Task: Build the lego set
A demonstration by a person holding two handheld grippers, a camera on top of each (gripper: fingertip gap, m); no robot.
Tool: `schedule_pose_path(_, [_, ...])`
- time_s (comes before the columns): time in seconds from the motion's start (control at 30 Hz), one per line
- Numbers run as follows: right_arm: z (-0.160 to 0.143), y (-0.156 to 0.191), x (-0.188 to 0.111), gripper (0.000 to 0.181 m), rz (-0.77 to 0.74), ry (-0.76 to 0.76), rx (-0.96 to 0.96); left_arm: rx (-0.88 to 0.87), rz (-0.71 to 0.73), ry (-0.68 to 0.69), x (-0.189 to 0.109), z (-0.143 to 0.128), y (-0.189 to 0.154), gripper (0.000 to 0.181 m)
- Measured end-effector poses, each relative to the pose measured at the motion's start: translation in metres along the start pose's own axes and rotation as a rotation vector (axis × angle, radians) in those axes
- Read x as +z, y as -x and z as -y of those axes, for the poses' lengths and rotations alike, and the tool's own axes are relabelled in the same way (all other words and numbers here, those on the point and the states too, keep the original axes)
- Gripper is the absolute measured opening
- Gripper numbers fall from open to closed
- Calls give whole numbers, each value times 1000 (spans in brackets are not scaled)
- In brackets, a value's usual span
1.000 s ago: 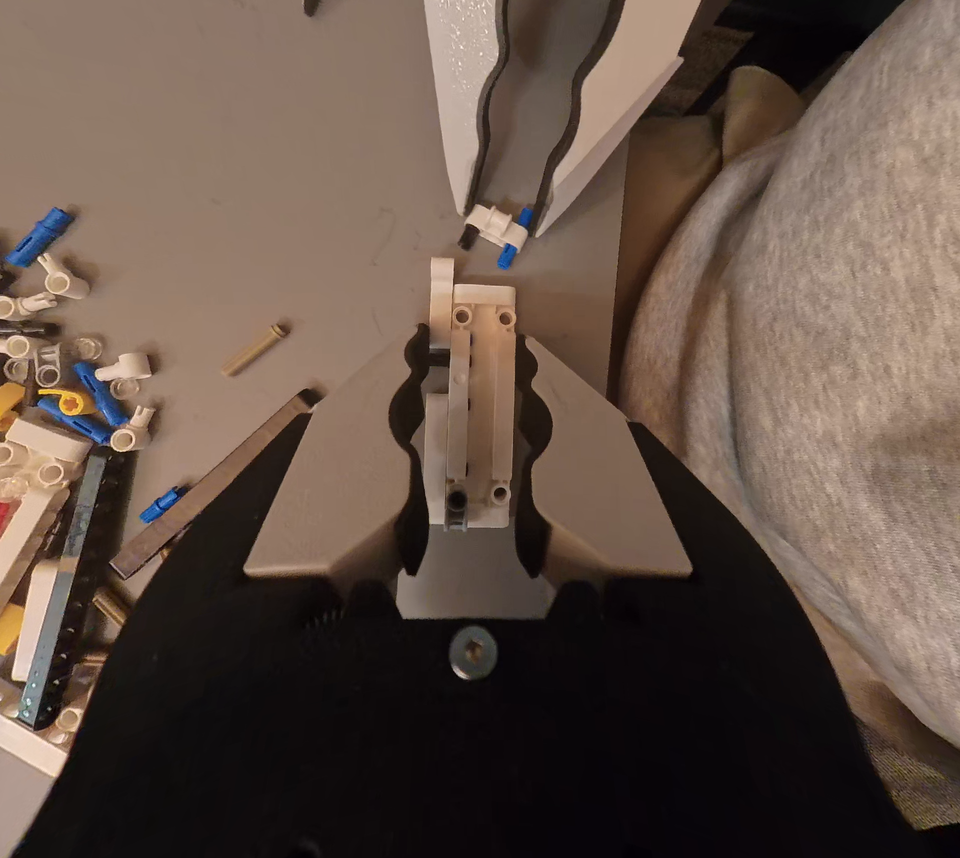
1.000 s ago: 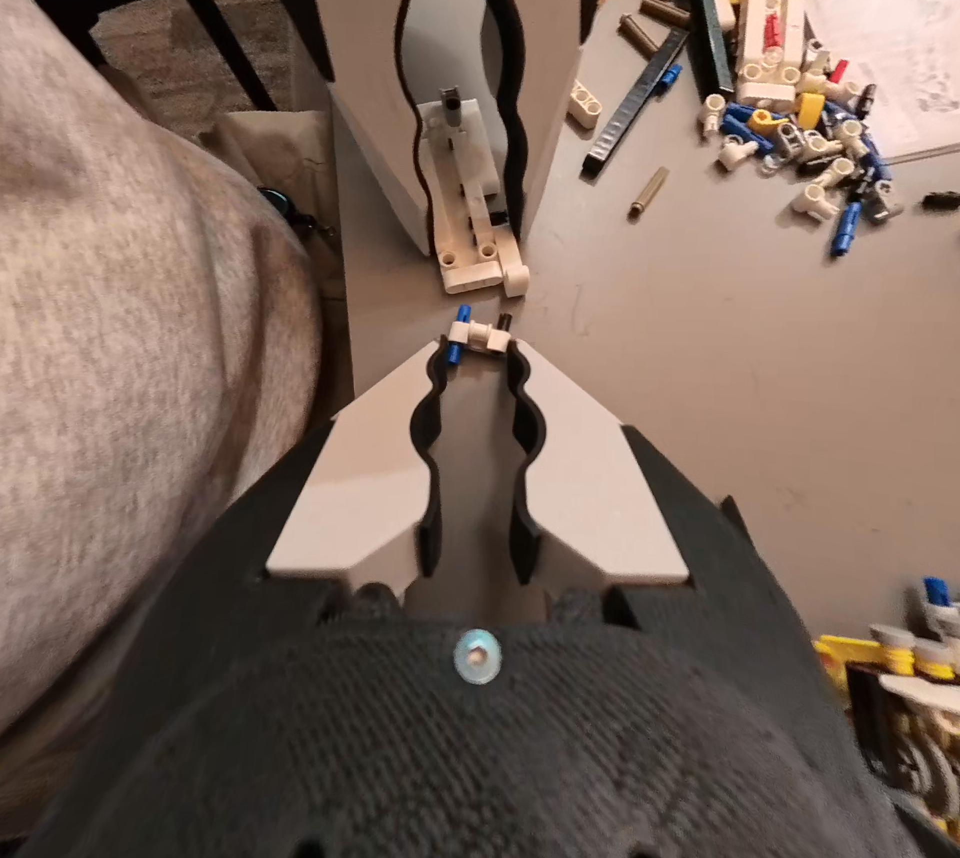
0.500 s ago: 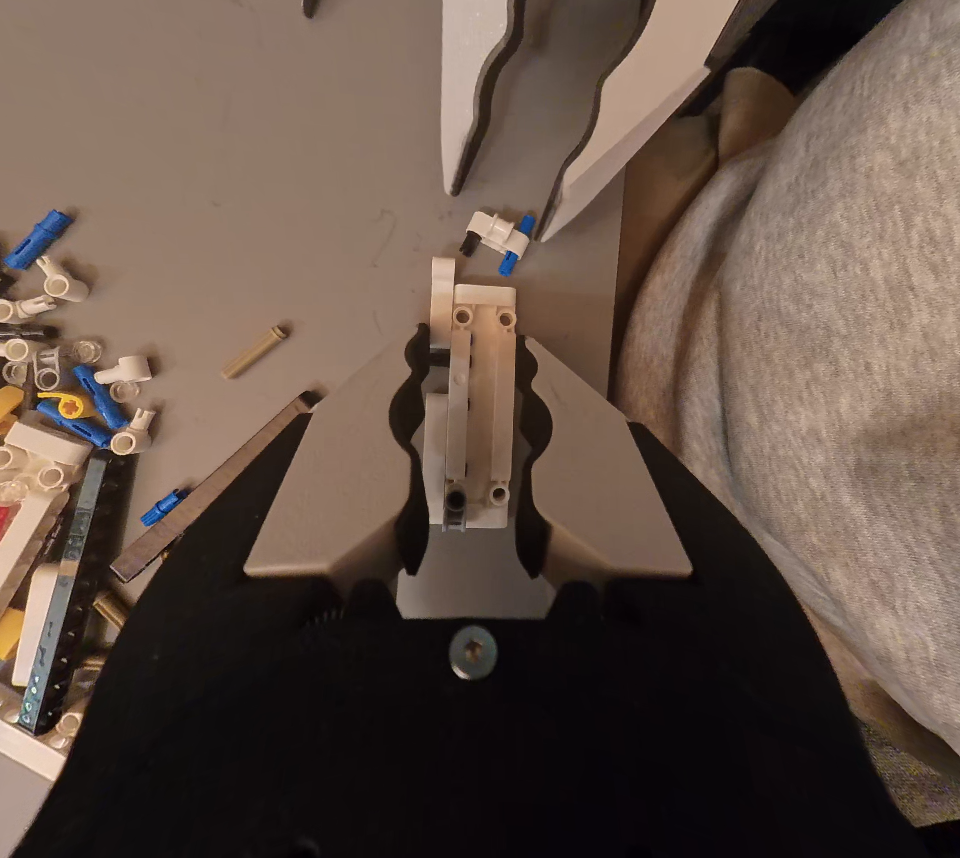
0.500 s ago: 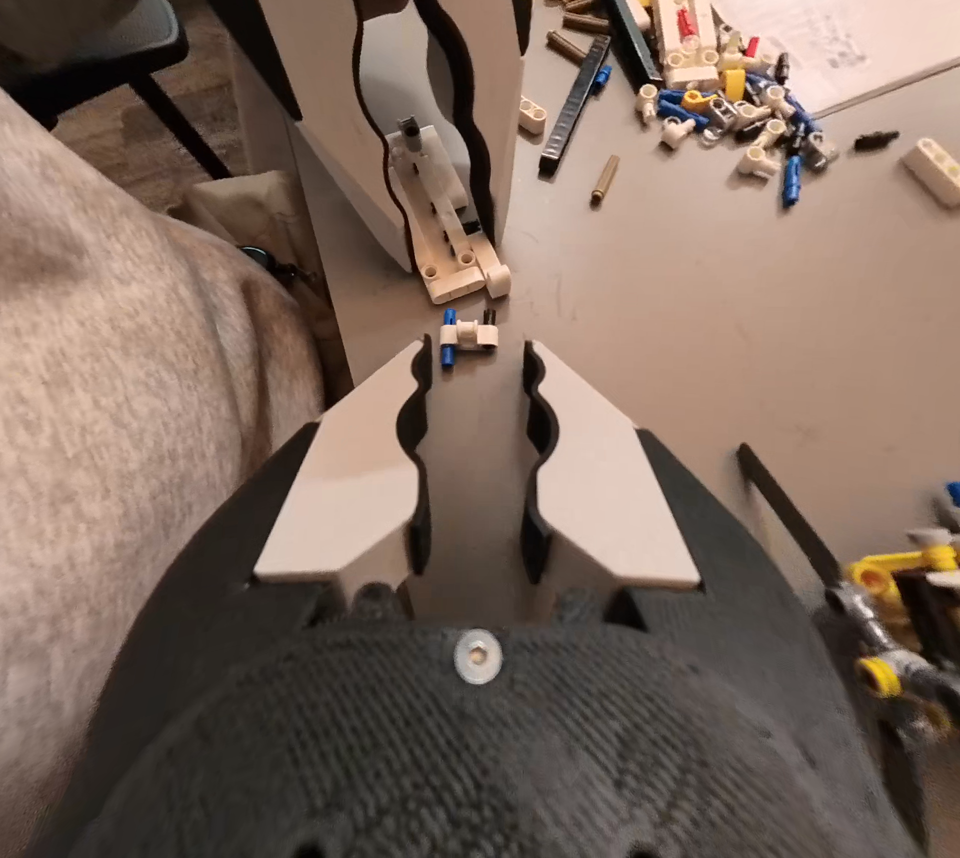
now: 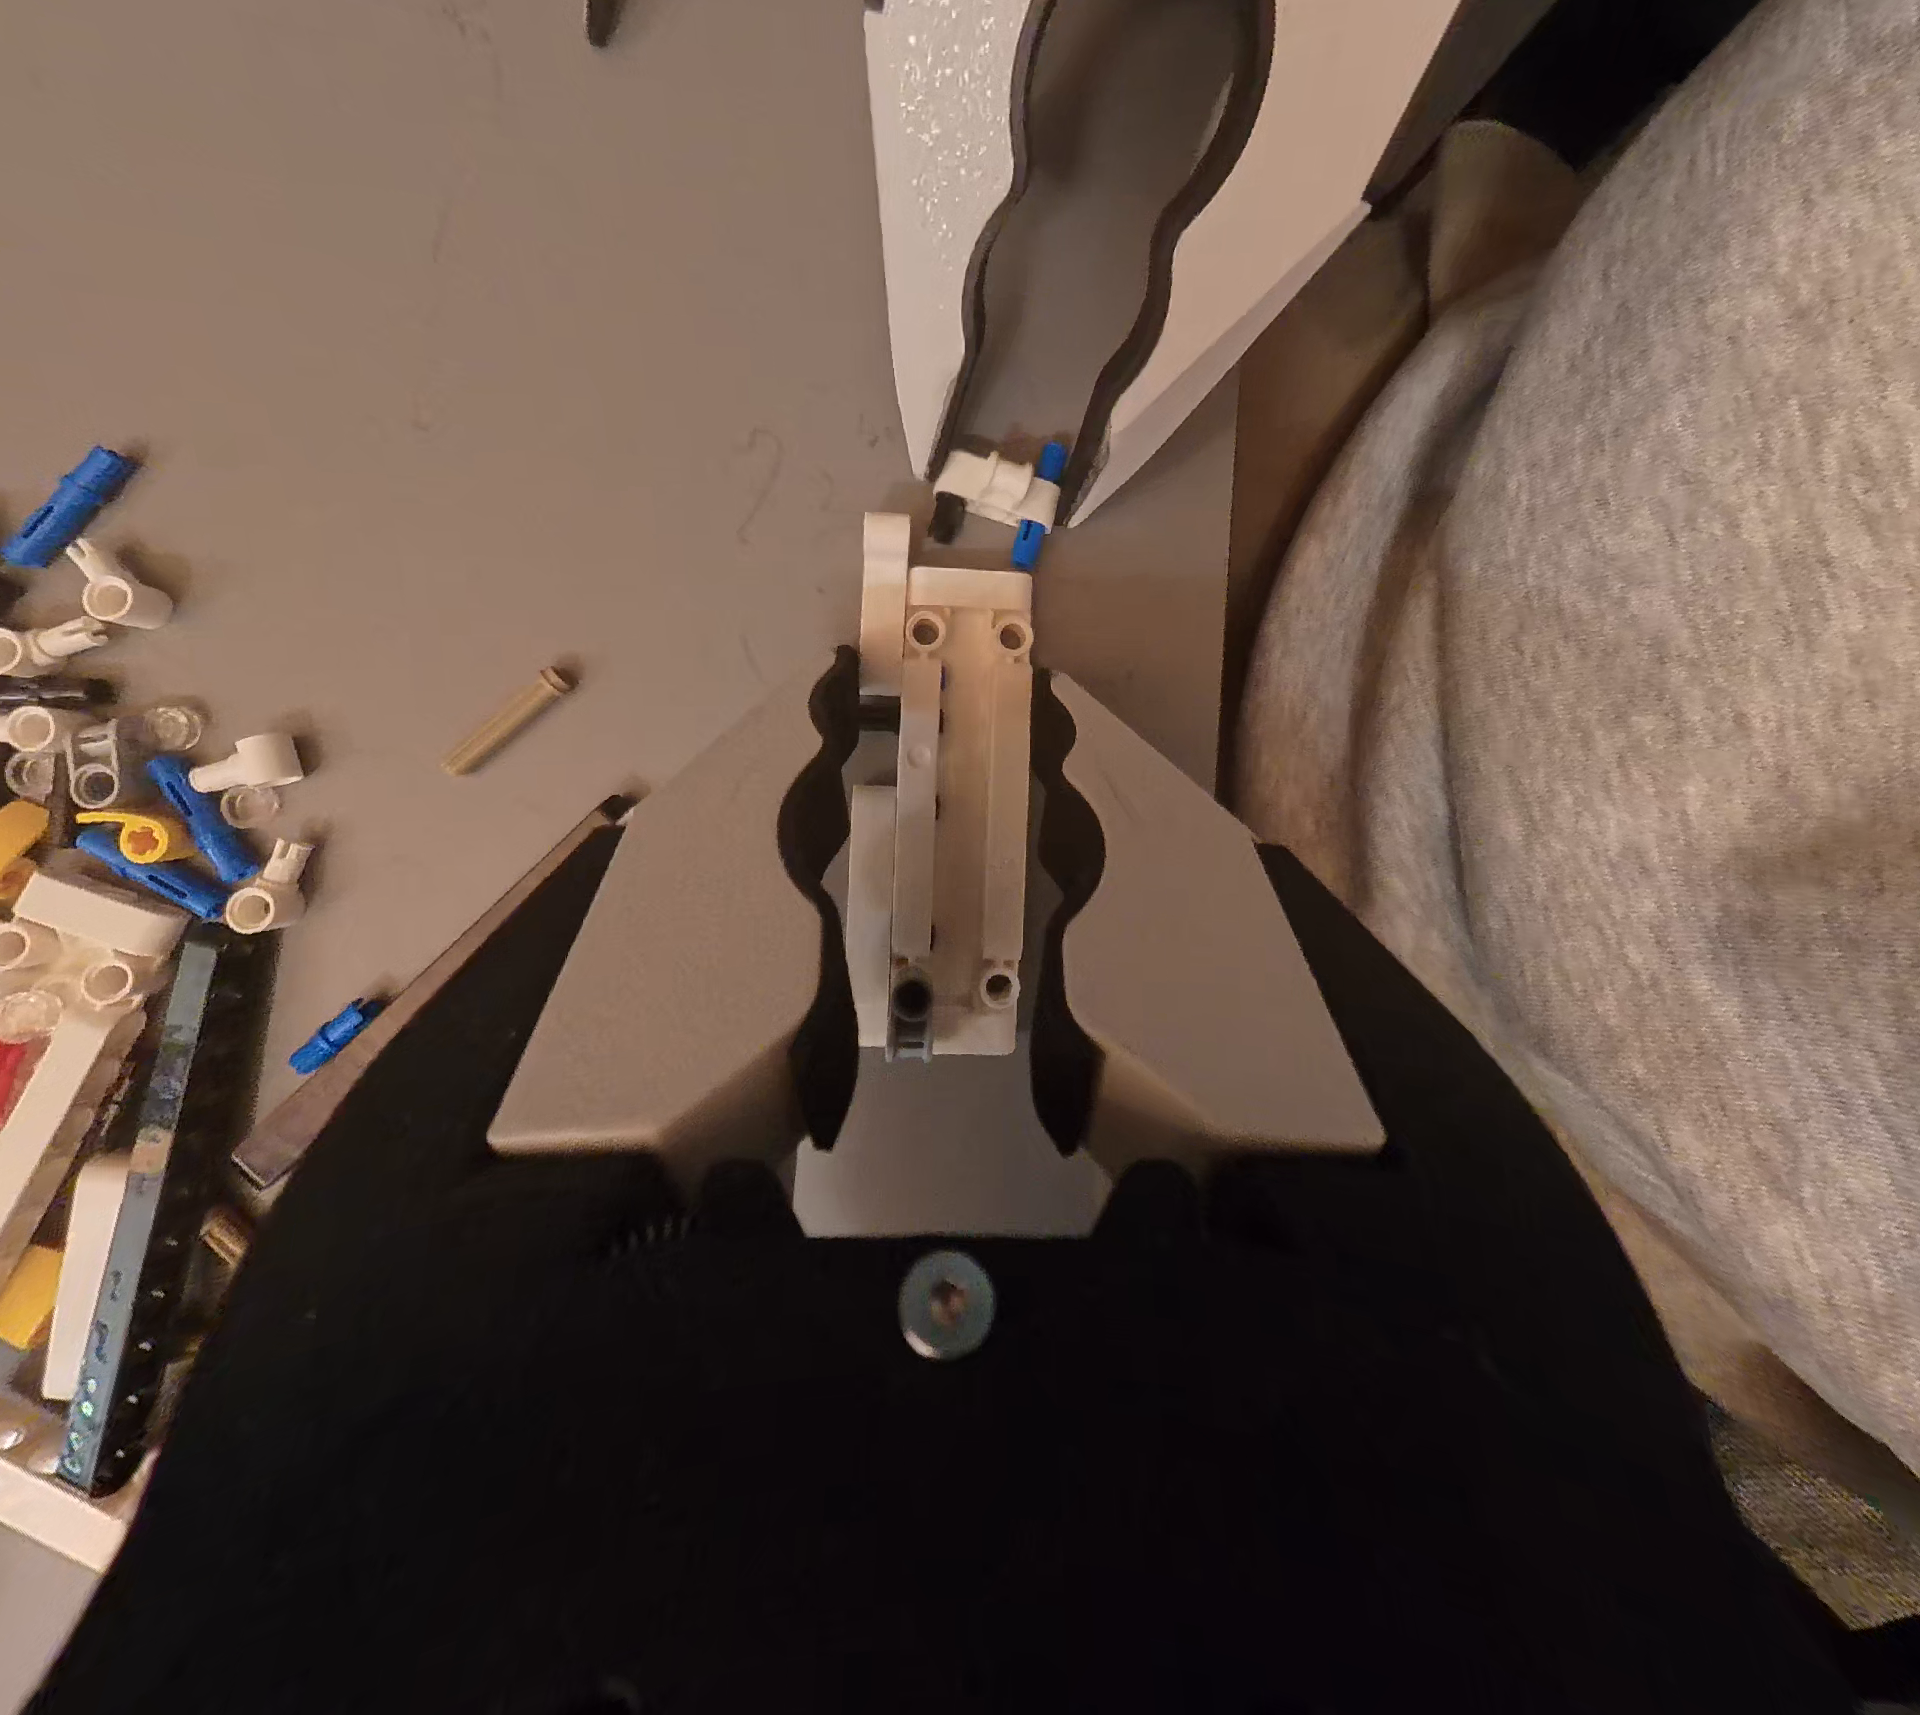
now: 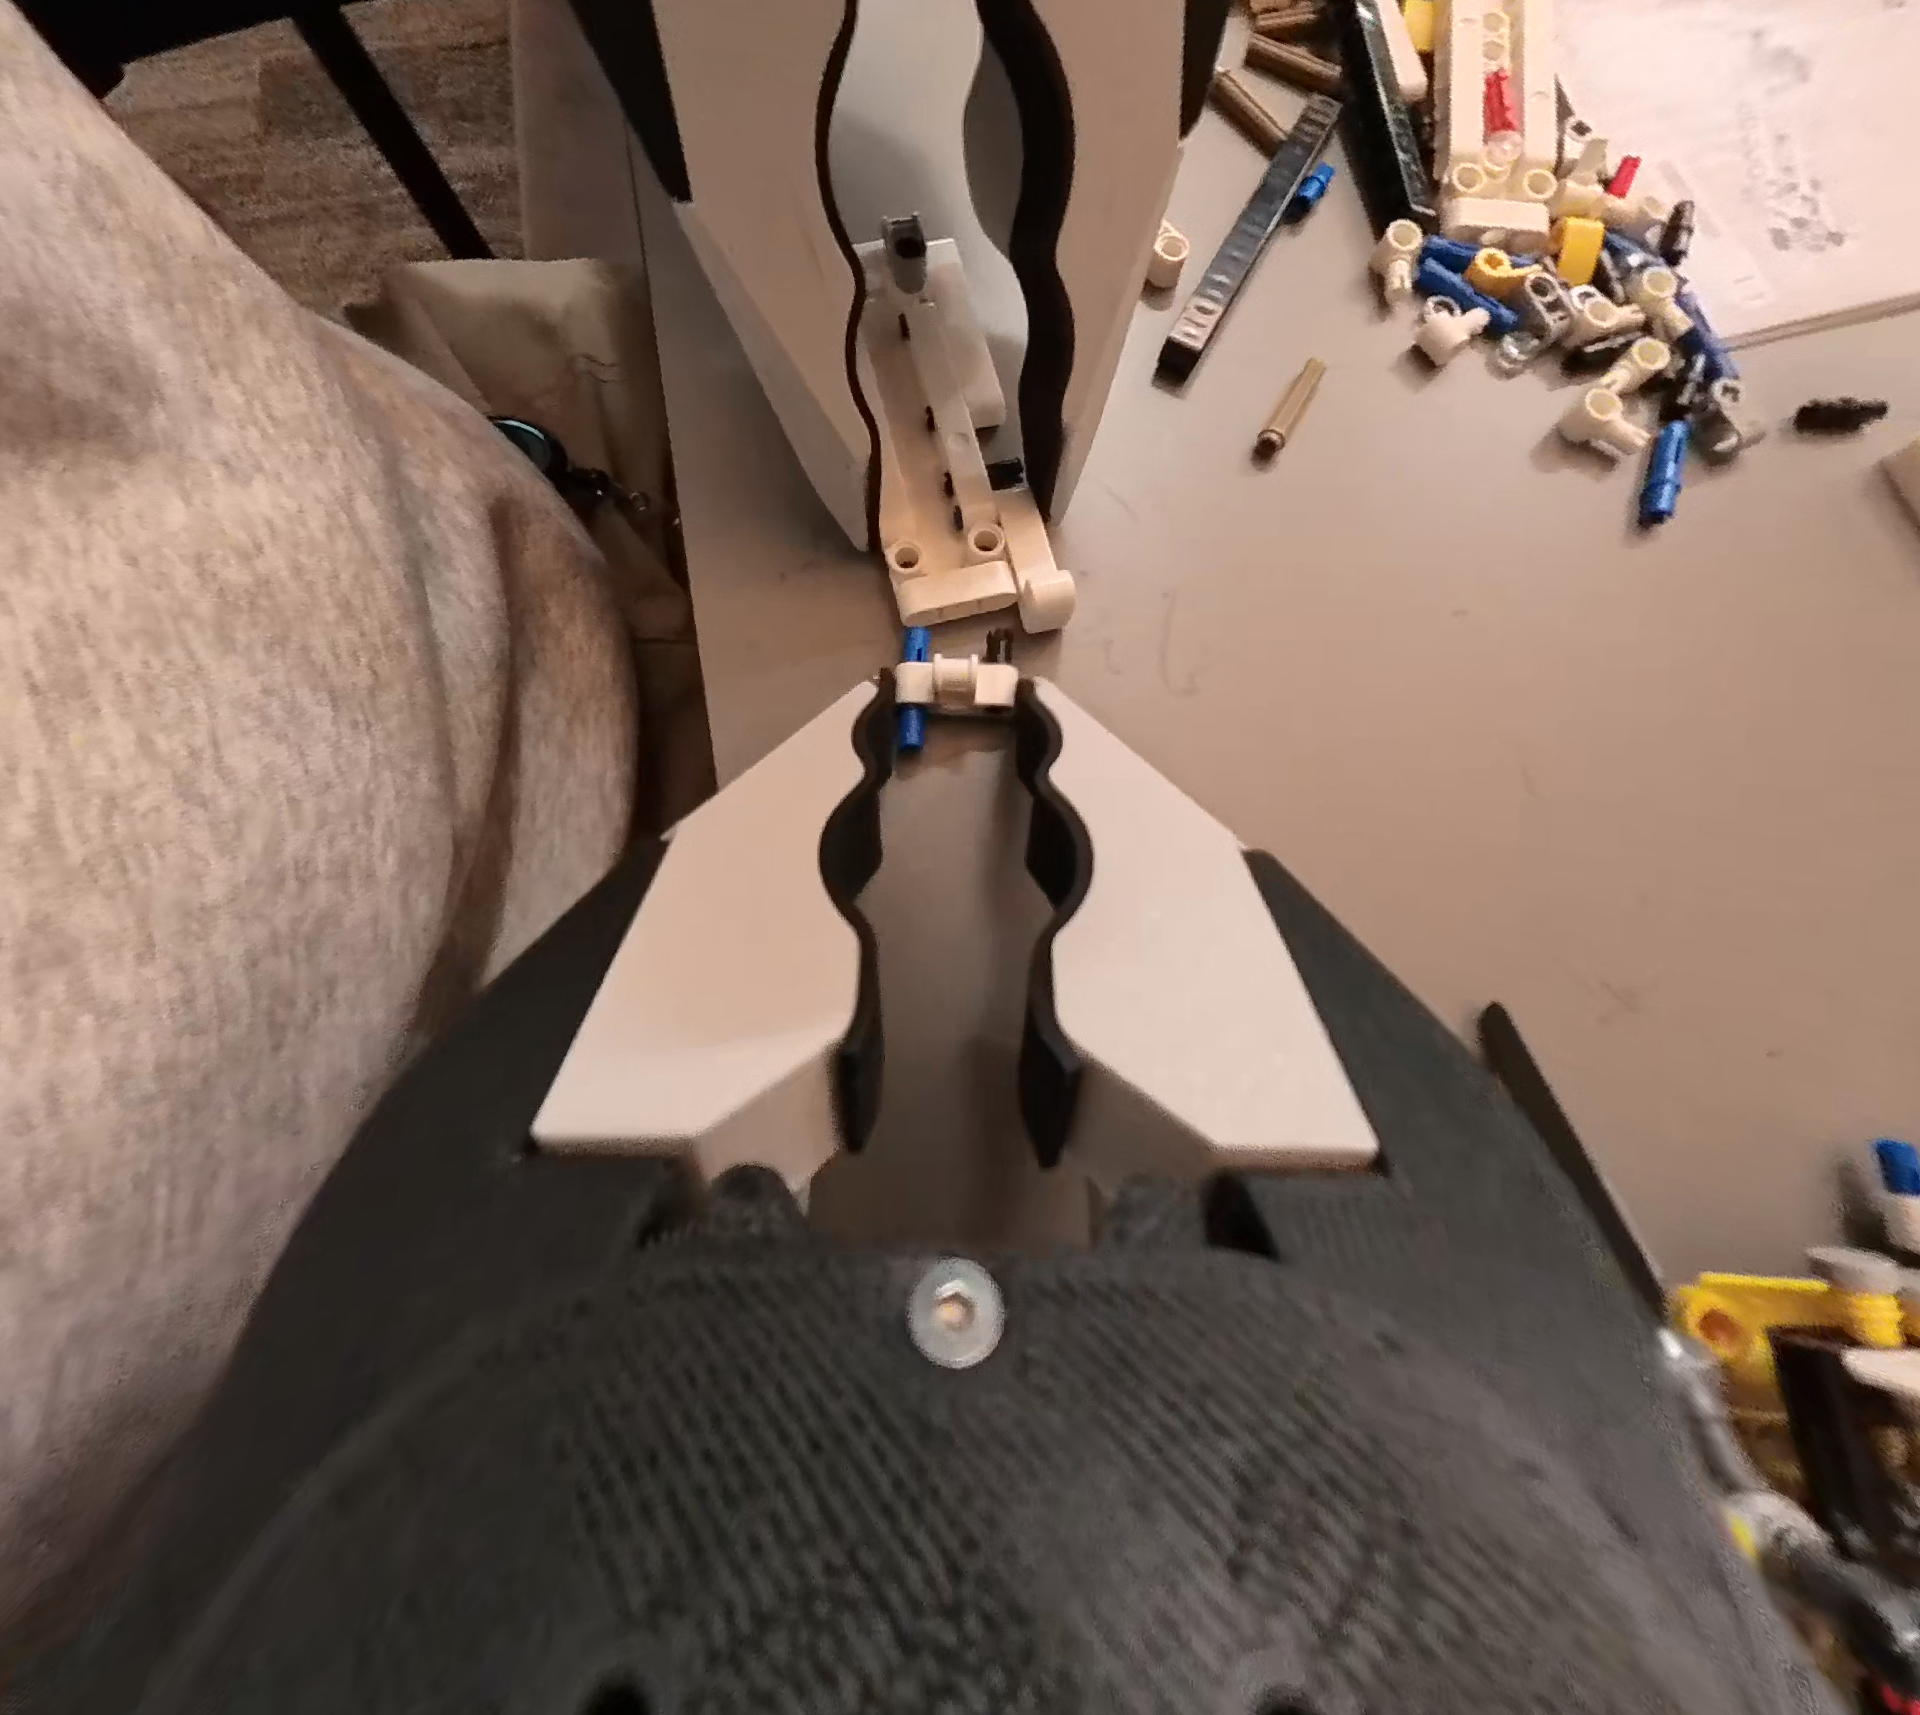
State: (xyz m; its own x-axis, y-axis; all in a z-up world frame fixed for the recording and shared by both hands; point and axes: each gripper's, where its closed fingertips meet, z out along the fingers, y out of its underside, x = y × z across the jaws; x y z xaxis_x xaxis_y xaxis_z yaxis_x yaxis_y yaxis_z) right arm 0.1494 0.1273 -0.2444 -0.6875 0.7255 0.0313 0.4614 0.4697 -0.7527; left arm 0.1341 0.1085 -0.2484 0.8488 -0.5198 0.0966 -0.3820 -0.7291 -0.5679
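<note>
Connector [image 6: 953, 681] regripped at right gripper [image 6: 953, 709] tips after half-second release; left gripper [image 5: 940, 844] clamped white assembly [image 5: 961, 824], mating imminent.

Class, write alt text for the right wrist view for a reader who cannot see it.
The right claw grips a small white connector with blue and black pins, just short of a white assembly held in the left claw opposite. Loose bricks lie on the grey table to the right.

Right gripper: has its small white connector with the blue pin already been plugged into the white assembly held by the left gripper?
No. The small white connector at the right gripper fingertips sits short of the white assembly, with bare table between them.
</note>
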Motion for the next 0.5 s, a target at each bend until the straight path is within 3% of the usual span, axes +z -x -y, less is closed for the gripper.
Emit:
schedule_pose_path(0.3, [3, -1, 2, 22, 0, -10, -94, 11, -23, 0, 0, 0, -1, 32])
schedule_pose_path(0.5, [-1, -4, -5, 44, -24, -12, -45, 14, -18, 7, 0, 0, -1, 32])
